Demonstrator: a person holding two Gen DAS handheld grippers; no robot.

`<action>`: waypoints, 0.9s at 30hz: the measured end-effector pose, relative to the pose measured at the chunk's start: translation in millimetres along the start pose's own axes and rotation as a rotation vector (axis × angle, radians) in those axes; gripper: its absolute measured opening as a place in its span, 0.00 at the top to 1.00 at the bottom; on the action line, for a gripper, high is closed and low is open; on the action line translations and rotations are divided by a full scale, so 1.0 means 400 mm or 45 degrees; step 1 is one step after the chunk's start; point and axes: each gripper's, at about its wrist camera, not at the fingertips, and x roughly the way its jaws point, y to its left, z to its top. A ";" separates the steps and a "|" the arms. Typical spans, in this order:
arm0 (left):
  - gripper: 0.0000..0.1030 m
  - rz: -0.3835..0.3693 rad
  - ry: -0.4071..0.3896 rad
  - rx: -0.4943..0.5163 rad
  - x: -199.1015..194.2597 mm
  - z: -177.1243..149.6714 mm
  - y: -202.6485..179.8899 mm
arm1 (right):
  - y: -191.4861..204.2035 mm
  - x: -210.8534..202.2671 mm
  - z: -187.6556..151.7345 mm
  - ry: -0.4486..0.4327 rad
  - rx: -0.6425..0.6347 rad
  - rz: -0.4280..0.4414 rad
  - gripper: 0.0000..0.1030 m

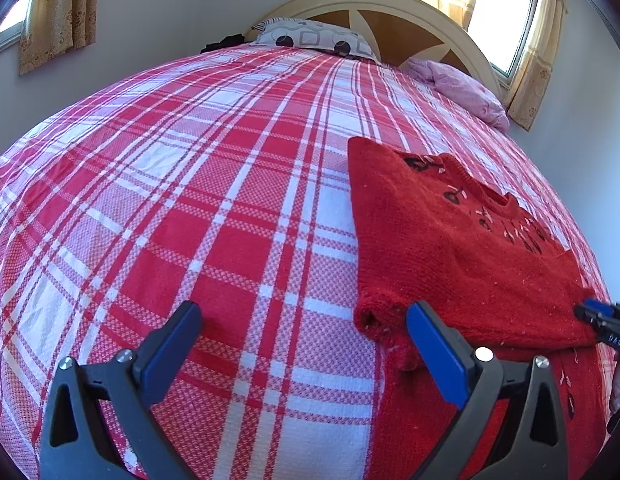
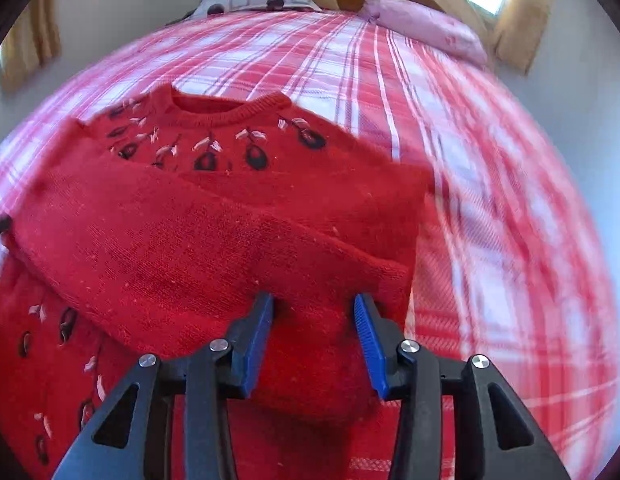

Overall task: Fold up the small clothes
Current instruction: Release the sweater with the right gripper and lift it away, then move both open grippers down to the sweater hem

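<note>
A small red knit sweater (image 1: 450, 240) with dark embroidered flowers lies on the right half of the bed. One sleeve is folded across its body, and the cuff (image 1: 370, 320) points left. My left gripper (image 1: 305, 320) stands open over the bedspread, its right finger just beside that cuff. At the sweater's right edge is my right gripper (image 1: 594, 314). In the blurred right wrist view my right gripper (image 2: 314, 304) has its jaws partly closed on a thick fold of the sweater (image 2: 189, 240).
A red-and-white plaid bedspread (image 1: 229, 200) covers the bed. At its head lie a patterned pillow (image 1: 310, 38) and a pink pillow (image 1: 458, 84), against a curved headboard (image 1: 390, 20). Curtained windows flank it. The bed's right edge (image 1: 602, 280) runs close to the sweater.
</note>
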 end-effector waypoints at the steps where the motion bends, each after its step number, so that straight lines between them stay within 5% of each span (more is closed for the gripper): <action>1: 0.00 0.004 0.005 0.012 0.003 0.001 -0.005 | -0.014 -0.013 -0.001 -0.031 0.030 0.021 0.58; 7: 0.00 -0.020 0.050 0.032 -0.024 -0.013 -0.001 | 0.000 -0.130 -0.050 -0.108 0.114 0.087 0.57; 11: 0.00 -0.002 0.027 0.056 -0.126 -0.073 0.013 | 0.001 -0.206 -0.183 -0.056 0.067 0.070 0.57; 19: 0.00 0.047 0.013 0.358 -0.251 -0.241 -0.056 | -0.022 -0.286 -0.394 -0.022 0.184 0.053 0.57; 27: 0.00 0.050 0.026 0.465 -0.312 -0.355 -0.050 | 0.005 -0.352 -0.532 -0.067 0.262 0.035 0.57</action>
